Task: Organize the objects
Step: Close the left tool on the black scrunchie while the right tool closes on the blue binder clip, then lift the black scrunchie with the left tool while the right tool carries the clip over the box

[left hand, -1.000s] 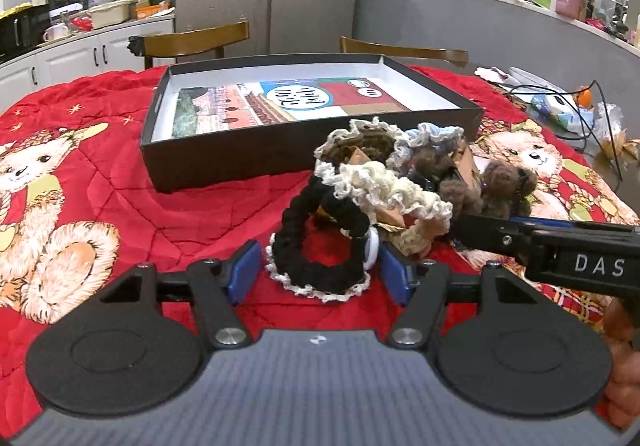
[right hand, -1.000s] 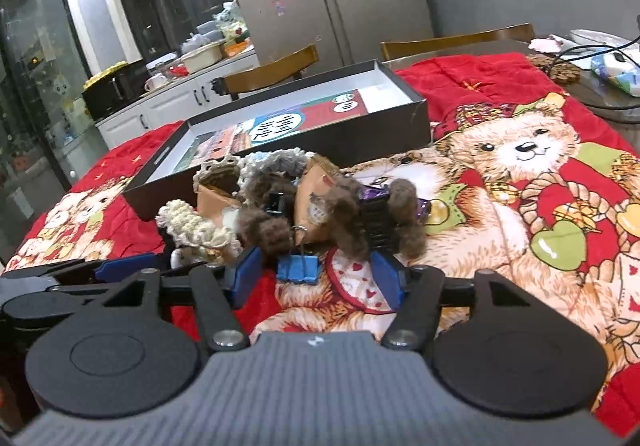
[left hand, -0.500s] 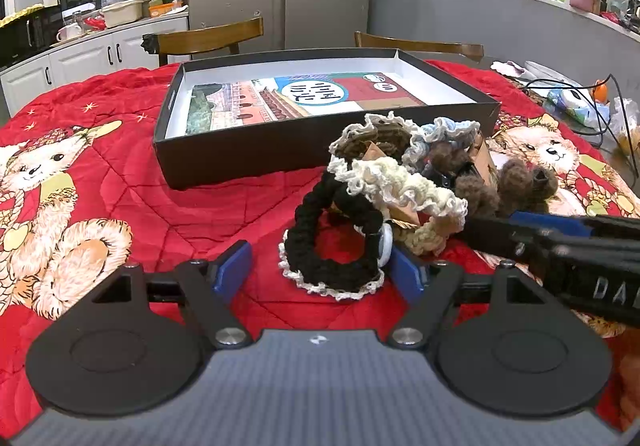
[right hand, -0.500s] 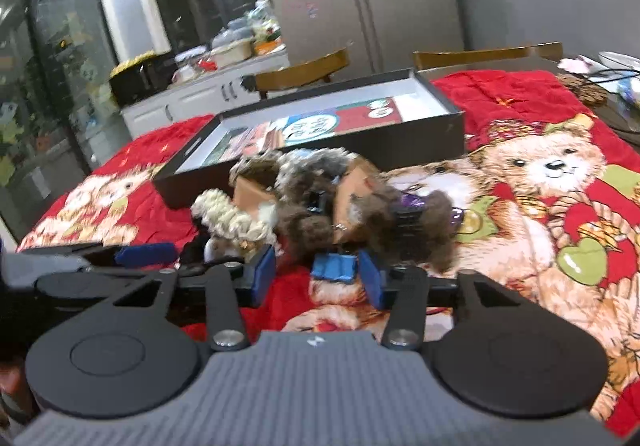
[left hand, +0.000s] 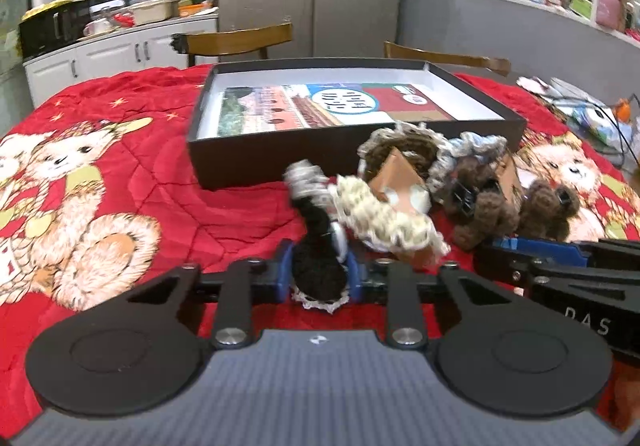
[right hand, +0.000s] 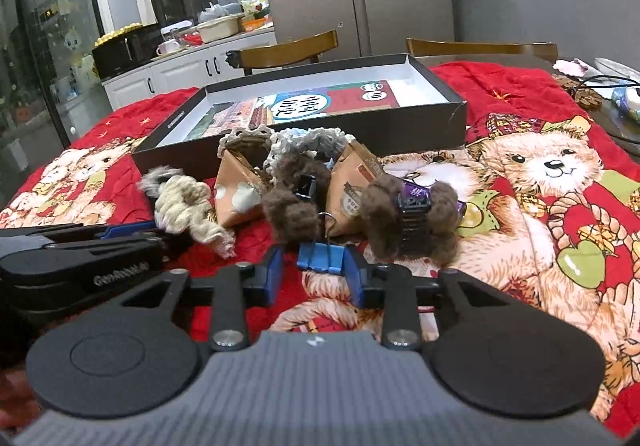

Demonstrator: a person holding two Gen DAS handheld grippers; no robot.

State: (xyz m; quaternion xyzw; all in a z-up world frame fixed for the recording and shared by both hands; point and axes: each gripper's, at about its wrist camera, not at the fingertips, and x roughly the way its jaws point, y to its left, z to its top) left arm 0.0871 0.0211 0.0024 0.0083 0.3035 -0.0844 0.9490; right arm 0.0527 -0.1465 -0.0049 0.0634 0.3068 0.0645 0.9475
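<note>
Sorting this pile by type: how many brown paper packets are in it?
2. The left packet sits beside the cream scrunchie; the right packet sits beside the black-clipped brown pom-pom. Others may be buried in the pile.

tabletop (right hand: 520, 85): covered by a red quilted cloth (left hand: 168, 181) printed with teddy bears
far centre: open black box (left hand: 352, 153), printed sheets inside
near, before the box: heap of crocheted scrunchies (left hand: 384, 213) and brown paper packets (right hand: 236, 181)
nearest edge of heap: blue binder clip (right hand: 320, 256)
far right: cables (right hand: 604, 79), small clutter
</note>
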